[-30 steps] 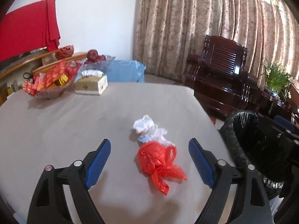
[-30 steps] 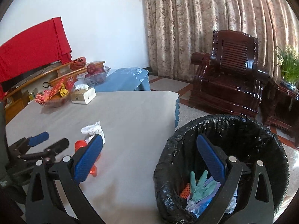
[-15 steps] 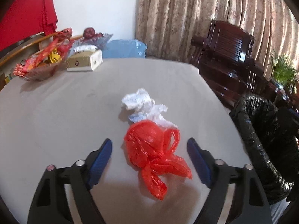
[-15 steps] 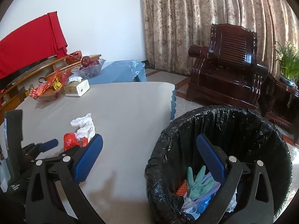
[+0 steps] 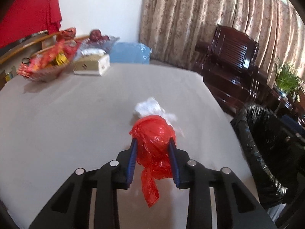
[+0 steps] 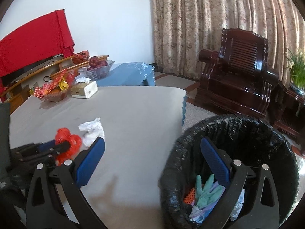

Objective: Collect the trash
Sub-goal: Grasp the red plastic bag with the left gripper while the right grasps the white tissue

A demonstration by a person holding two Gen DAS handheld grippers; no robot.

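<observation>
Your left tool has just been closing and is clenching the crumpled red plastic bag near the grey surface's right edge, touching the crumpled white tissue. Your right tool is hanging released over the black-lined bin.

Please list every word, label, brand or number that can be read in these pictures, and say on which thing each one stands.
No text can be read.
Tissue box: dark marks on its tan side, too blurred to read.
Red snack packets in the glass bowl: print too small to read.
</observation>
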